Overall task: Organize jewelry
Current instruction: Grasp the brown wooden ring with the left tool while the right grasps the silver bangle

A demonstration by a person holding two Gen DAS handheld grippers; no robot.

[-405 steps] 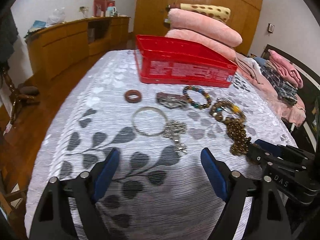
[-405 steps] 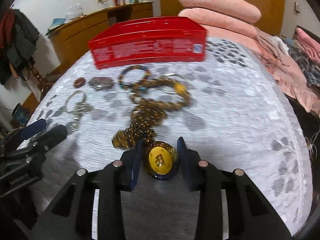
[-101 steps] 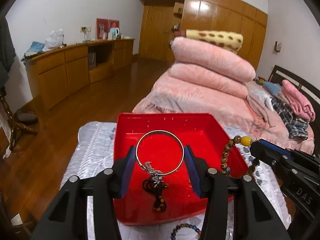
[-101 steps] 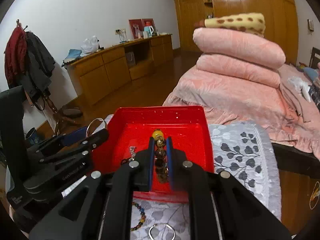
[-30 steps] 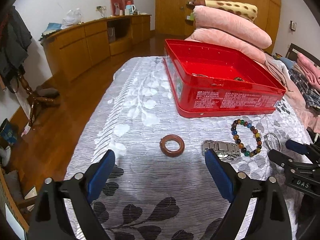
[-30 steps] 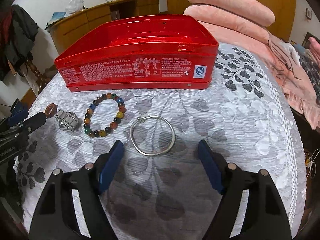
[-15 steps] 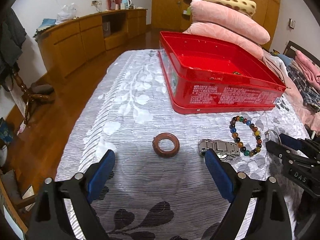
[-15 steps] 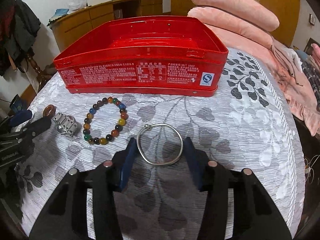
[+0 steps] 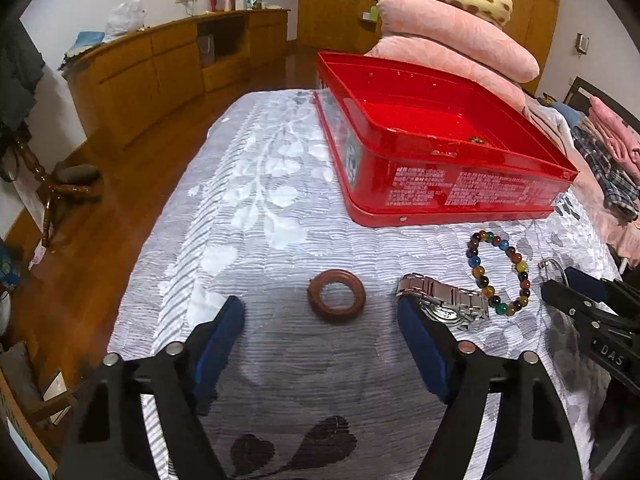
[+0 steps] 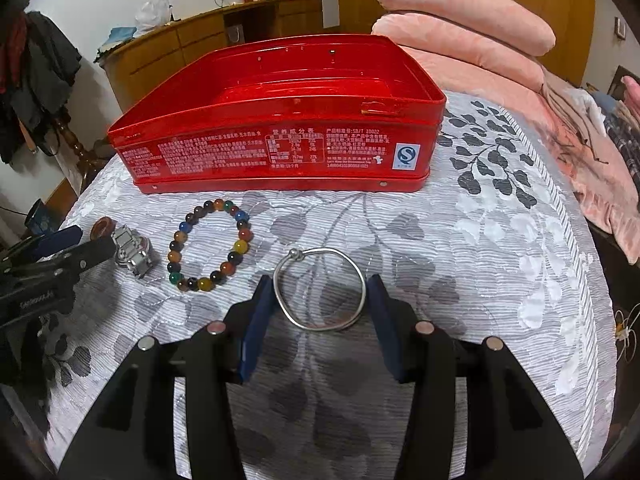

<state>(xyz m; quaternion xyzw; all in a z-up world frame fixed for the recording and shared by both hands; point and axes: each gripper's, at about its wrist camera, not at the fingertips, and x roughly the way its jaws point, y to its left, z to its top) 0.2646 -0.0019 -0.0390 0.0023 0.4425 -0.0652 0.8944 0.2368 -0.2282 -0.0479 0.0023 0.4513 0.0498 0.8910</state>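
Note:
A red tin box [image 9: 460,184] stands open on the table; it also shows in the right wrist view [image 10: 280,152]. A brown ring [image 9: 336,290] lies just ahead of my open left gripper [image 9: 320,316], between the lines of its fingers. A silver watch [image 9: 448,305] lies by the right finger. A colourful bead bracelet [image 10: 210,245] lies beside the watch. My right gripper [image 10: 320,292] has its blue pads on either side of a silver bangle [image 10: 320,290] that lies on the cloth; the pads are at the bangle's rim.
A grey leaf-patterned cloth [image 9: 256,200] covers the table. Pink folded quilts [image 10: 460,12] lie behind the box. A wooden sideboard [image 9: 160,68] stands along the left wall. The table's left edge drops to a wooden floor [image 9: 80,248].
My left gripper has moved forward toward the brown ring. My right gripper has moved forward and narrowed around the silver bangle.

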